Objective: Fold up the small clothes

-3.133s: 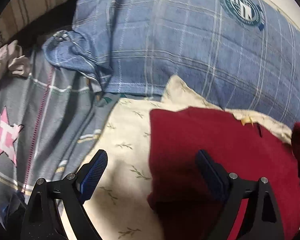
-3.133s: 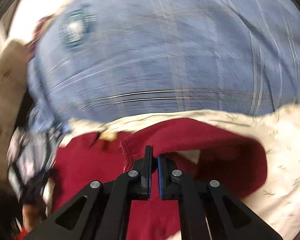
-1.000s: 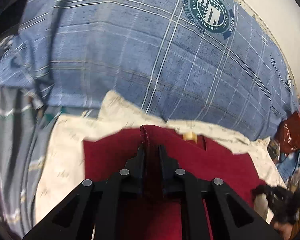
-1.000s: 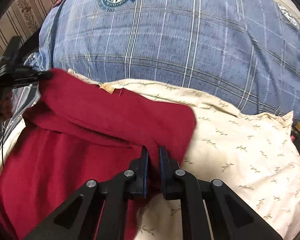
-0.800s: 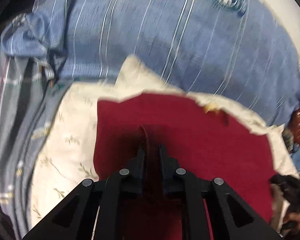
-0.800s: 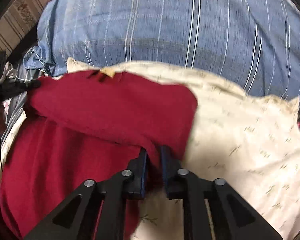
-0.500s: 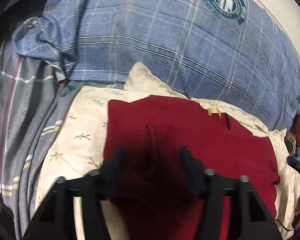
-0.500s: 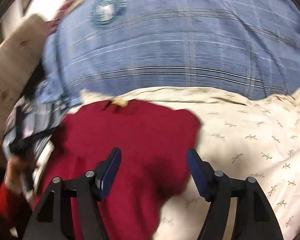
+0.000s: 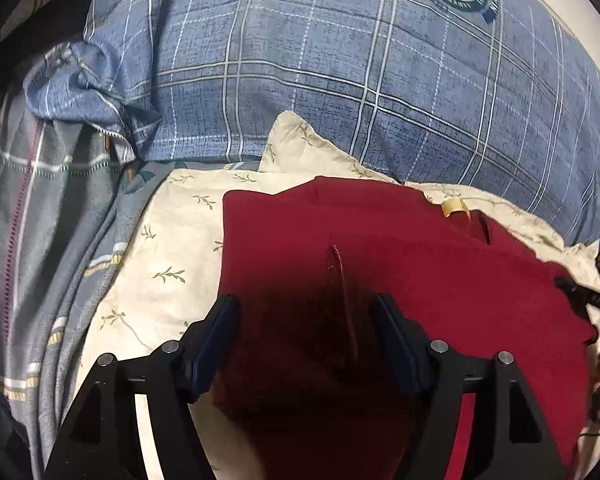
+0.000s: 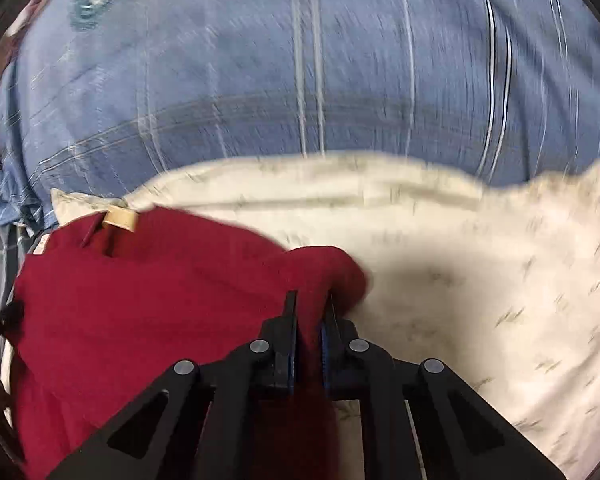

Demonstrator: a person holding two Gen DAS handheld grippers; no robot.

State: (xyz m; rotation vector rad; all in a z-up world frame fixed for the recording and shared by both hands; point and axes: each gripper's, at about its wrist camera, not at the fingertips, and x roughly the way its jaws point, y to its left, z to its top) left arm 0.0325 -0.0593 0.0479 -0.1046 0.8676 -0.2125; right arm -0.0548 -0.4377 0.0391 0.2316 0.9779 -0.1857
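A dark red garment [image 9: 380, 264] lies on a cream leaf-print pillow [image 9: 172, 248], with a tan neck label [image 9: 452, 206] at its far edge. My left gripper [image 9: 306, 316] is open just above it, fingers on either side of a raised seam. In the right wrist view the same red garment [image 10: 140, 300] fills the lower left. My right gripper [image 10: 310, 312] is shut on a bunched right-hand edge of the red garment. The right view is motion-blurred.
A large blue plaid pillow [image 9: 340, 72] with a round green emblem lies behind the cream pillow [image 10: 480, 260]. A grey plaid blanket [image 9: 40, 240] lies to the left. The other gripper's dark tip [image 9: 580, 296] shows at the right edge.
Both grippers held the red garment a second ago, then let go. The left has stayed open. The right has since shut again on the garment's right edge.
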